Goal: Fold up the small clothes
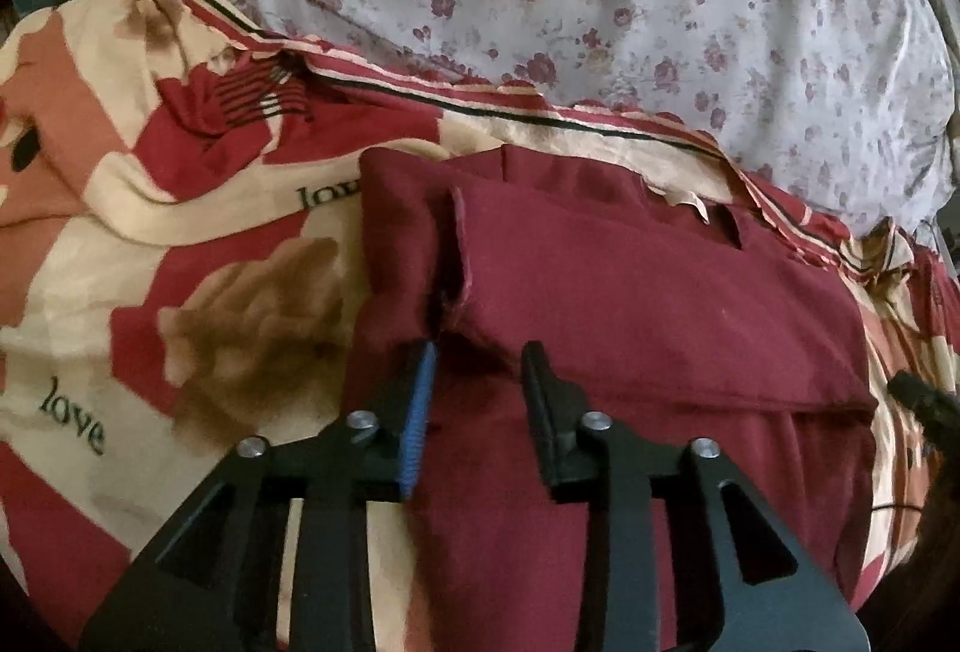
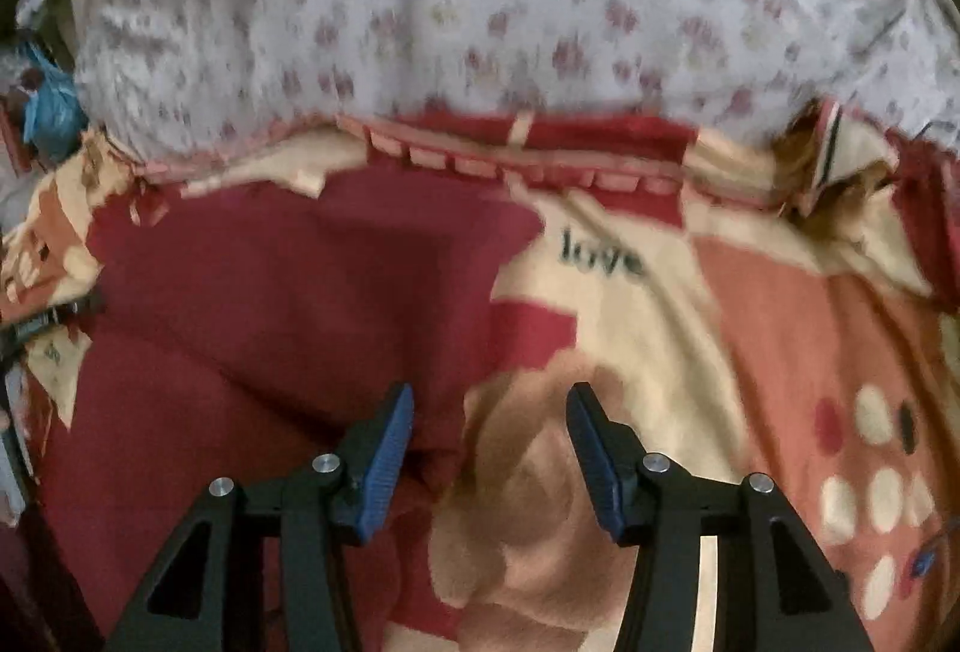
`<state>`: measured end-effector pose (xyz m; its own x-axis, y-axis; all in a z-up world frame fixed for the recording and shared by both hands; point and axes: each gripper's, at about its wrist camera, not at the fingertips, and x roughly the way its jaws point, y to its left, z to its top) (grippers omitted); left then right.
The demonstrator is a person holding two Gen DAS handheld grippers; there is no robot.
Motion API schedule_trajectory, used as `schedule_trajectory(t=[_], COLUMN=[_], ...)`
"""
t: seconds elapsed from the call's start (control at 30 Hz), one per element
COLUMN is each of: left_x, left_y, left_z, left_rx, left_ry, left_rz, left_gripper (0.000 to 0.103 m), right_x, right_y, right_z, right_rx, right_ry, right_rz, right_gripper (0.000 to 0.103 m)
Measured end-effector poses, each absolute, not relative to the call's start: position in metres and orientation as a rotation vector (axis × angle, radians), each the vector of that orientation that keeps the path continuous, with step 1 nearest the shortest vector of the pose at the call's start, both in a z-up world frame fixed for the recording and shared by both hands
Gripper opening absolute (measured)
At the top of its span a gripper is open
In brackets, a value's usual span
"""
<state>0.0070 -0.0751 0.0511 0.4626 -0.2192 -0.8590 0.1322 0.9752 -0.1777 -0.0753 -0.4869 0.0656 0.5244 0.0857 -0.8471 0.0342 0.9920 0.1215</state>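
Maroon garment lies partly folded on the patterned blanket, directly under the left tongs.

In the left wrist view the garment (image 1: 630,292) fills the centre and lower right of the frame, its long axis running left to right; a fold ridge rises just ahead of the left gripper (image 1: 477,358), whose jaws stand spread, straddling cloth without pinching. In the right wrist view the garment's edge sits at lower left, and the right gripper (image 2: 489,412) is spread, empty, mostly over the blanket (image 2: 750,322). Judgement: the left gripper is nearer.
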Motion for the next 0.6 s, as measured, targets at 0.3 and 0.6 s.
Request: schedule_trajectory(t=[0.3, 0.6], left_x=[-0.025, -0.078], left_y=[-0.064, -0.045], left_z=[0.037, 0.044], left_rx=[-0.093, -0.139], left_ry=[1.124, 1.133], left_rz=[-0.184, -0.192], left_gripper=[0.040, 0.040], right_x=[-0.062, -0.094], right_y=[-0.462, -0.472], right_z=[0.054, 0.045], right_rx=[0.159, 0.076], right_ry=[1.090, 1.124], right_rz=[0.120, 0.046], right_gripper=[0.051, 0.032])
